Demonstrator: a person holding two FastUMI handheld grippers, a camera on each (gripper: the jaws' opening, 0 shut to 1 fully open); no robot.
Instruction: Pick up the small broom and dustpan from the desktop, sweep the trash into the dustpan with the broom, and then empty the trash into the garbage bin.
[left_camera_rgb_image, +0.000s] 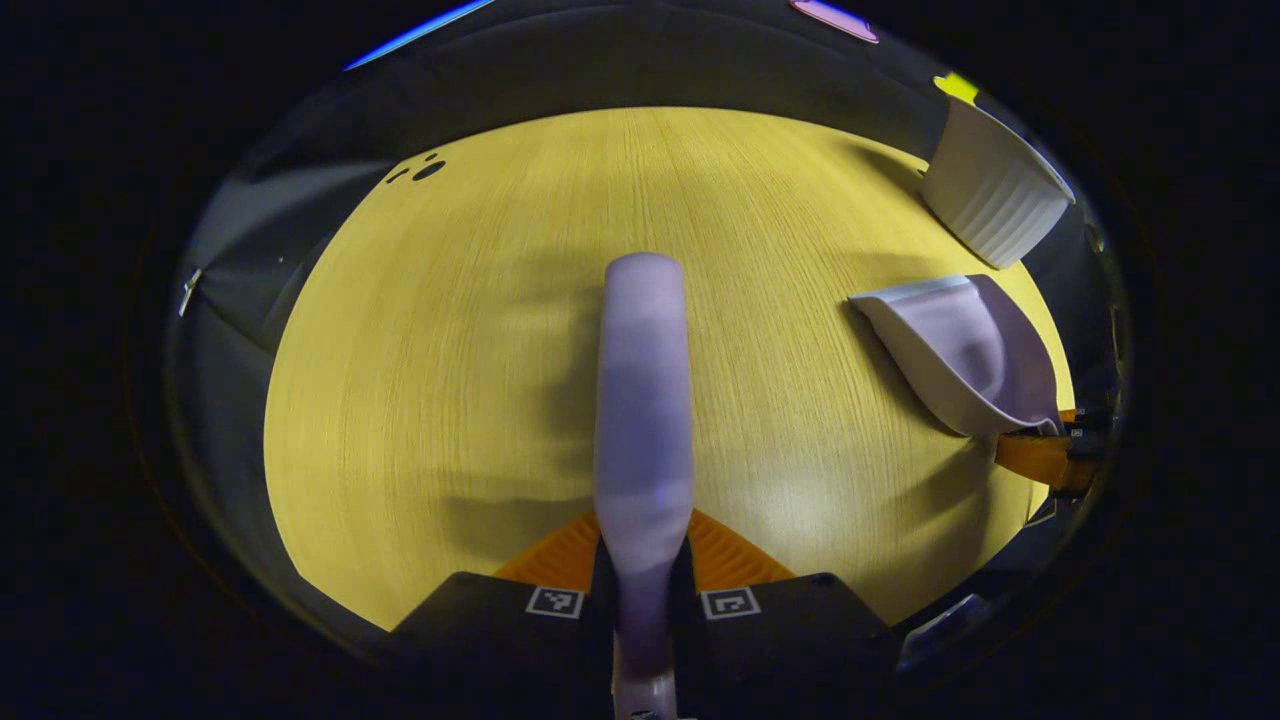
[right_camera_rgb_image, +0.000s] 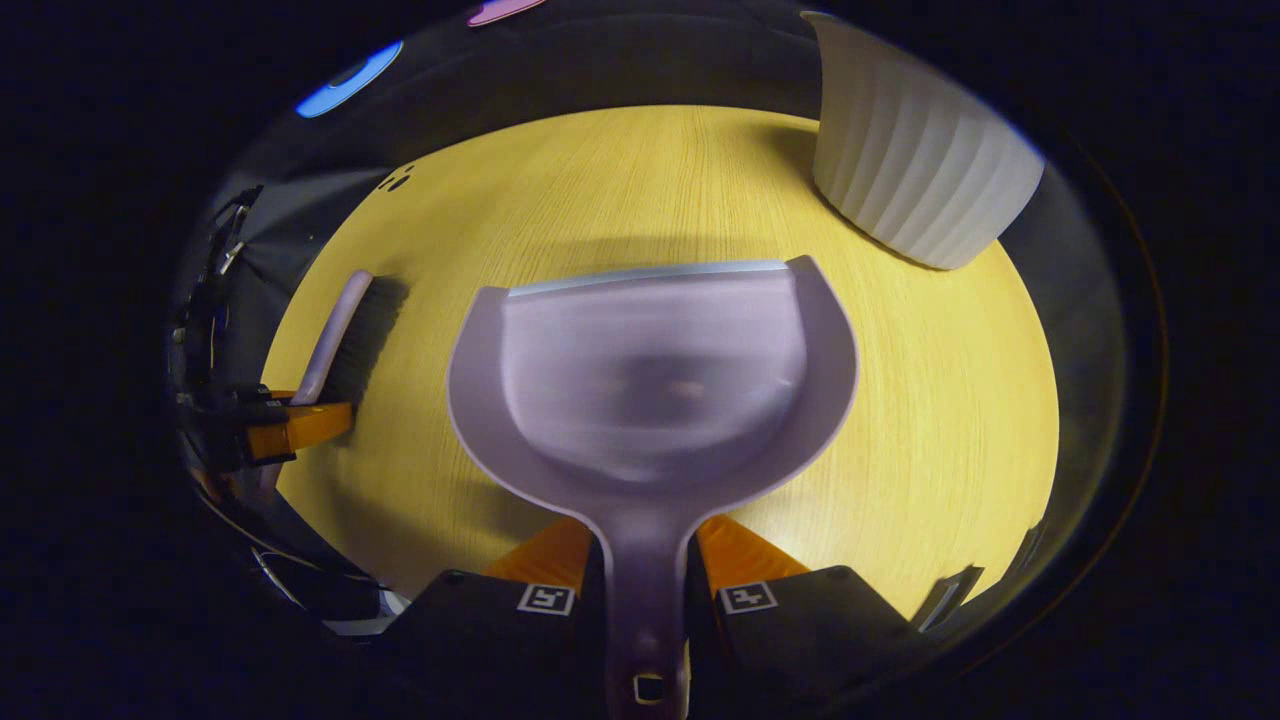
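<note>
On the left, the left tool (left_camera_rgb_image: 642, 560) squeezes the broom (left_camera_rgb_image: 643, 400) over the yellow tabletop (left_camera_rgb_image: 450, 350), then the right tool (right_camera_rgb_image: 645, 565) grips the dustpan (right_camera_rgb_image: 655, 380), something small and blurry inside, near the white bin (right_camera_rgb_image: 915, 160).

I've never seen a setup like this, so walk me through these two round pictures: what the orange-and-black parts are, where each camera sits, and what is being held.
A person holds a handheld two-finger gripper in each hand, and each carries a fisheye camera looking along its own fingers. In the left gripper view, the left gripper clamps the lilac handle of the small broom. In the right gripper view, the right gripper clamps the handle of the lilac dustpan, with something small and blurred inside it. Both hover over the wooden desktop. The ribbed white garbage bin stands at the far right. Each view also catches the other gripper off to the side.
</note>
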